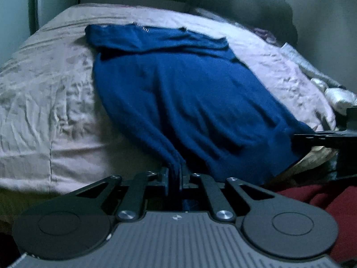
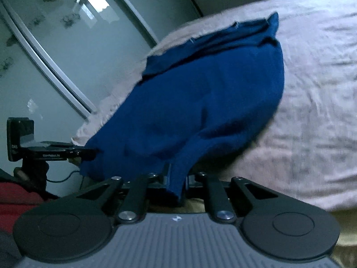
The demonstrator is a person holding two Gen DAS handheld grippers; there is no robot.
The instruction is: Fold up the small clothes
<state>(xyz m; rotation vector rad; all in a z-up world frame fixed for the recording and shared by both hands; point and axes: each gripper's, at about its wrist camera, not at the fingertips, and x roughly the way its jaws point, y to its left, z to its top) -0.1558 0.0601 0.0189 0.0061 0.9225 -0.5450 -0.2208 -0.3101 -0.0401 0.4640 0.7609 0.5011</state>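
Both grippers pinching near corners of blue garment (image 1: pixel 189 93): left gripper (image 1: pixel 176 176), right gripper (image 2: pixel 176 183). Rest sprawls ahead on bed (image 1: pixel 44 102). Tip: lift evenly, carry hem forward, keep edges aligned.

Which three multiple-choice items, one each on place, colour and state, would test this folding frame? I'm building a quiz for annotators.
1. Where does the garment lie?
A. on the bed
B. on a chair
C. on the floor

2. What colour is the garment?
A. green
B. blue
C. white

3. The left hand-held gripper and right hand-held gripper are:
A. both open
B. one open
C. both shut on cloth

Answers: 1 A, it spreads over the pale bedcover; 2 B, deep blue throughout; 3 C, fabric is pinched between each pair of fingers.
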